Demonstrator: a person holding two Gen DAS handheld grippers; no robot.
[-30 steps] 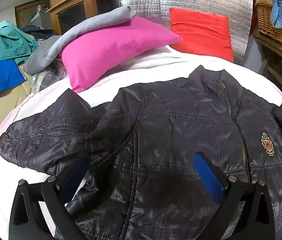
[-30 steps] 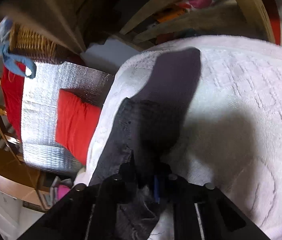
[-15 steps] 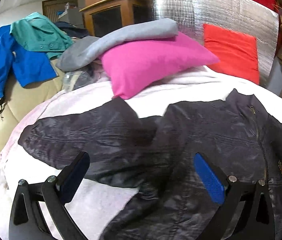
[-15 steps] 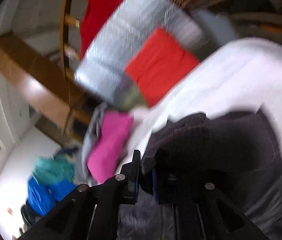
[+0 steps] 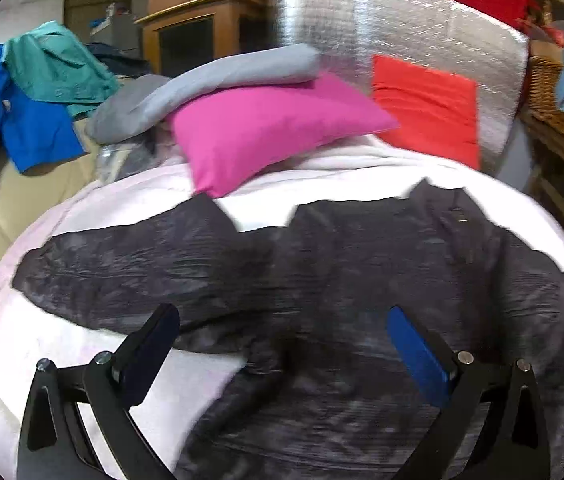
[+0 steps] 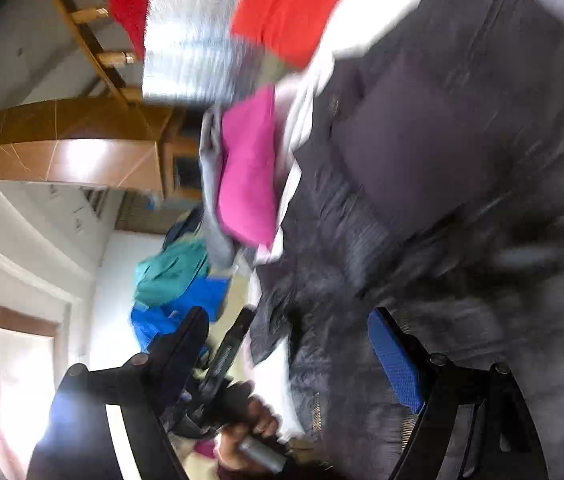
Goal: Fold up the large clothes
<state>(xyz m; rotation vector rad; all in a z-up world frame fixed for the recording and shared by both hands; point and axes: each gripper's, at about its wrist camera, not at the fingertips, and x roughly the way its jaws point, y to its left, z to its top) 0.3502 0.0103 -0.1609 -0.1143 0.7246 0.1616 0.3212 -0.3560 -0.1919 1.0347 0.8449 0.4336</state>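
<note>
Left gripper (image 5: 282, 340) gapes wide above the dark jacket (image 5: 362, 280), holding nothing; right gripper (image 6: 290, 344) likewise spread — empty, jacket beneath it.

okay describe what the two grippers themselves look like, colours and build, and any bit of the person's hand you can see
The left gripper and right gripper look alike: black angular plastic frames with silver rivets, each finger faced with a textured blue pad. No cables or markings show. In the right wrist view, a bare hand grips a black handle with a metal end.
</note>
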